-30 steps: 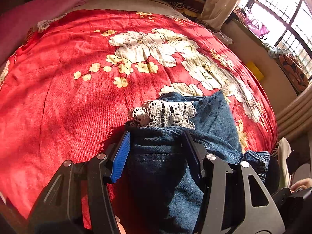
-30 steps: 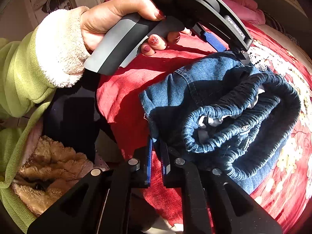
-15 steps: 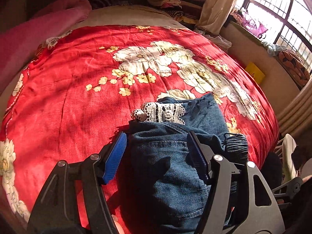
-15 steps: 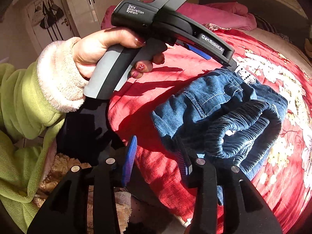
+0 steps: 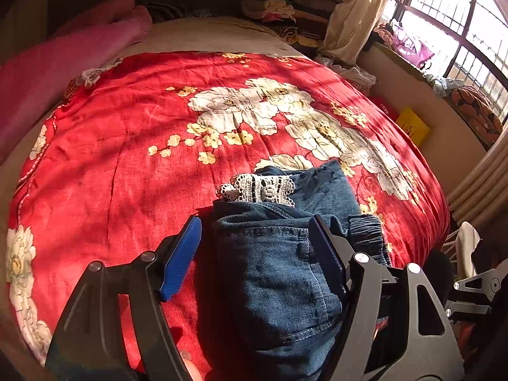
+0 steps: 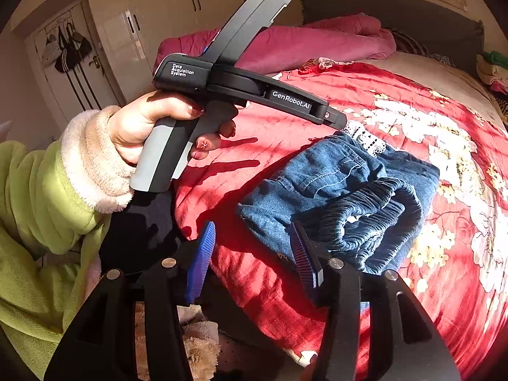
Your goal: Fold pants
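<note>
The pants (image 6: 343,190), dark blue denim, lie in a folded bundle on the red flowered bedspread (image 5: 127,158), close to the near edge of the bed by the person. A strip of white lace trim (image 5: 258,187) shows at the far end of the bundle, toward the middle of the bed. The gathered elastic waistband (image 6: 371,216) sits open on the side of the bundle nearer the window edge.

The left tongs (image 5: 255,250) stand apart, with their blue-padded fingers (image 5: 182,254) on either side of the folded denim's near end; the left pad is clear of the cloth, and whether the right one touches it I cannot tell. In the right wrist view the left tongs (image 6: 333,120) are above the bundle's far end near the lace, held by a left hand (image 6: 152,127) in a green sleeve with a fluffy cream cuff.

The right tongs (image 6: 254,254) are apart as well, clamped on nothing. Their left pad hangs over the bed's near edge, off the cloth, and their right pad overlaps the near corner of the pants beside the waistband.

A pink quilt (image 5: 63,63) lies along the far-left edge of the bed, and a yellow box (image 5: 412,125) rests off the window-side edge.
</note>
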The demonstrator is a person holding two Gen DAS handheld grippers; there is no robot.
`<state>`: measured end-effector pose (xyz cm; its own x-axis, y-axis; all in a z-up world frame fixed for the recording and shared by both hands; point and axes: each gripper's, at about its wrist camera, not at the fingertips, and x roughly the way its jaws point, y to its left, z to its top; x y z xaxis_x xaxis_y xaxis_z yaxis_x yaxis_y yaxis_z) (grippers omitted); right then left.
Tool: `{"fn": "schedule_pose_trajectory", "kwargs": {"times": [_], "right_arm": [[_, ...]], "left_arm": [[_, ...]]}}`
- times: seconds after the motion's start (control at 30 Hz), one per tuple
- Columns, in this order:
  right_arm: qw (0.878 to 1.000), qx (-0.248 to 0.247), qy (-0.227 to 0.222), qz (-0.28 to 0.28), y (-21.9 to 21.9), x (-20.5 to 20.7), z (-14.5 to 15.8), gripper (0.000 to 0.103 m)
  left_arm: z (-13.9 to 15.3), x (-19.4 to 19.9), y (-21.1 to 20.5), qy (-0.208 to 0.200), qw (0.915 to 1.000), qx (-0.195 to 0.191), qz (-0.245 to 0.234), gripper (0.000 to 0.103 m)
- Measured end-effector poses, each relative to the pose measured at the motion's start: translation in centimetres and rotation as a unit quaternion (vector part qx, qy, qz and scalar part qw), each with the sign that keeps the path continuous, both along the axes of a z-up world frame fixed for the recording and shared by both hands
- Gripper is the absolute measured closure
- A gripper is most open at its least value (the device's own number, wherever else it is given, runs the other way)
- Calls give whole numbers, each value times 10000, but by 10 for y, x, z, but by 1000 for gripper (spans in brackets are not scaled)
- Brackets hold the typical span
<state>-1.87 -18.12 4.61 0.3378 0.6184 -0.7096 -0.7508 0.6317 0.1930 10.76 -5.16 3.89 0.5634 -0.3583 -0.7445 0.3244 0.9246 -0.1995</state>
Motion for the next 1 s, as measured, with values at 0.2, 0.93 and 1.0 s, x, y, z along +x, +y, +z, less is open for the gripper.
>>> {"fn": "schedule_pose_trajectory", "kwargs": {"times": [0.2, 0.93, 1.0], "right_arm": [[9990, 172, -192, -371, -14, 4, 17, 43], [9563, 76, 1226, -2652, -88, 93, -59, 32], [9546, 114, 1328, -2664, -88, 98, -65, 33]], "left_arm": [[8, -9, 7, -98, 9999, -40, 66, 32], [-51, -41, 19, 436, 9983, -290, 256, 13], [-55, -39, 17, 483, 9981, -296, 236, 13]]}}
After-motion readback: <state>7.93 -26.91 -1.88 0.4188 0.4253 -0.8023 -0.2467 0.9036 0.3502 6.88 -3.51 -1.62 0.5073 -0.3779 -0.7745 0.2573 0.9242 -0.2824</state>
